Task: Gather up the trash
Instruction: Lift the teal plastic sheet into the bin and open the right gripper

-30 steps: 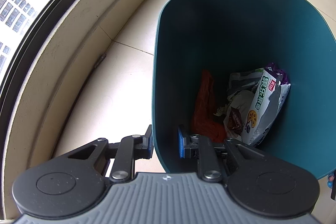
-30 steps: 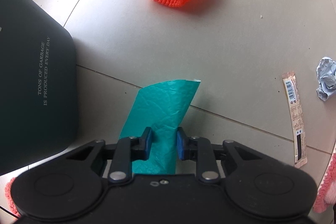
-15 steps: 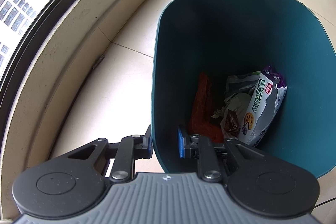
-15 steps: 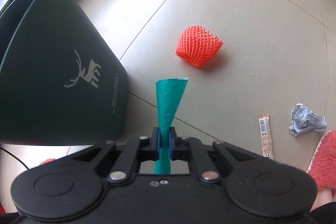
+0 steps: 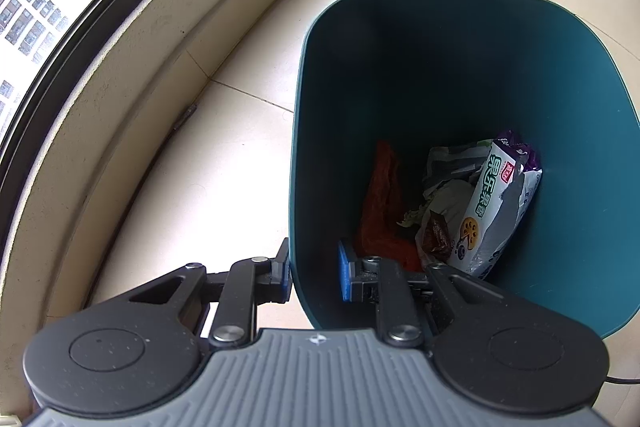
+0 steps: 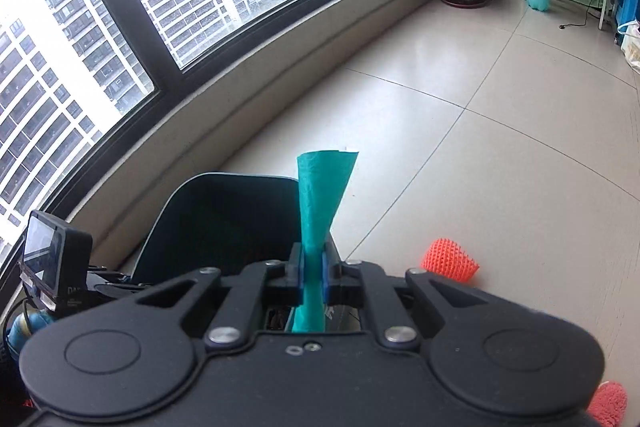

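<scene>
Pinching the green wrapper (image 6: 320, 211) tight in the right gripper (image 6: 312, 269), raised beside the bin (image 6: 224, 223) for dropping in; straddling the bin's wall with the left gripper (image 5: 312, 273), apparently unclamped, for steadying.

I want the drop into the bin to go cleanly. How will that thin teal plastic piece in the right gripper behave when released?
The thin teal plastic sheet looks light and floppy: it crumples where the right gripper pinches it, then fans out. It will probably flutter rather than drop straight, so release low over the dark teal bin.
</scene>
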A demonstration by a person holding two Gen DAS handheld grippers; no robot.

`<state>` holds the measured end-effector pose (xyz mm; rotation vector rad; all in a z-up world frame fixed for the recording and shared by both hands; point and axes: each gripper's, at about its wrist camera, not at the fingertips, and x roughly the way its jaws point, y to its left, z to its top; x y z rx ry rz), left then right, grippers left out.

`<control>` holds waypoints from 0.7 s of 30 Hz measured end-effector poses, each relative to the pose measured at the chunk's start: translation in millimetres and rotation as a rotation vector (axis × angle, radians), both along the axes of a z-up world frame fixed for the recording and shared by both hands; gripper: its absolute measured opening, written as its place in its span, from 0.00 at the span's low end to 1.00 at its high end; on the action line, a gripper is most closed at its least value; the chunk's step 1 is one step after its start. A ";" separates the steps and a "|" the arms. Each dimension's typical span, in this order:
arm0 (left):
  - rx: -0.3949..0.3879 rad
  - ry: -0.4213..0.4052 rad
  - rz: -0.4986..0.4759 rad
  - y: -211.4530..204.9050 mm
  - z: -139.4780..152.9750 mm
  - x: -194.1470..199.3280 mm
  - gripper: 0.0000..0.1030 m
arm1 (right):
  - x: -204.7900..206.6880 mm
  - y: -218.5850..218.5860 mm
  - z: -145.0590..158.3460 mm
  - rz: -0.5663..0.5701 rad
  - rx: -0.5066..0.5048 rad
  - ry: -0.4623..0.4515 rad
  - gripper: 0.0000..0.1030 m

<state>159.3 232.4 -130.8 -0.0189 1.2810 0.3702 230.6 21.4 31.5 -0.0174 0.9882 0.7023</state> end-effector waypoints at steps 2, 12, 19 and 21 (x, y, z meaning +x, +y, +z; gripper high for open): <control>-0.003 -0.002 -0.001 1.1 1.7 -0.3 0.20 | -0.6 13.5 -0.4 0.038 0.006 -0.002 0.06; -0.015 -0.015 -0.004 4.8 6.1 -2.7 0.20 | 1.9 80.0 -44.6 0.126 -0.052 0.099 0.06; -0.015 -0.015 -0.004 5.2 6.8 -2.6 0.20 | 0.7 109.3 -98.8 0.144 -0.133 0.187 0.07; -0.015 -0.016 -0.004 5.3 6.9 -2.5 0.20 | 1.4 115.6 -116.0 0.145 -0.164 0.199 0.07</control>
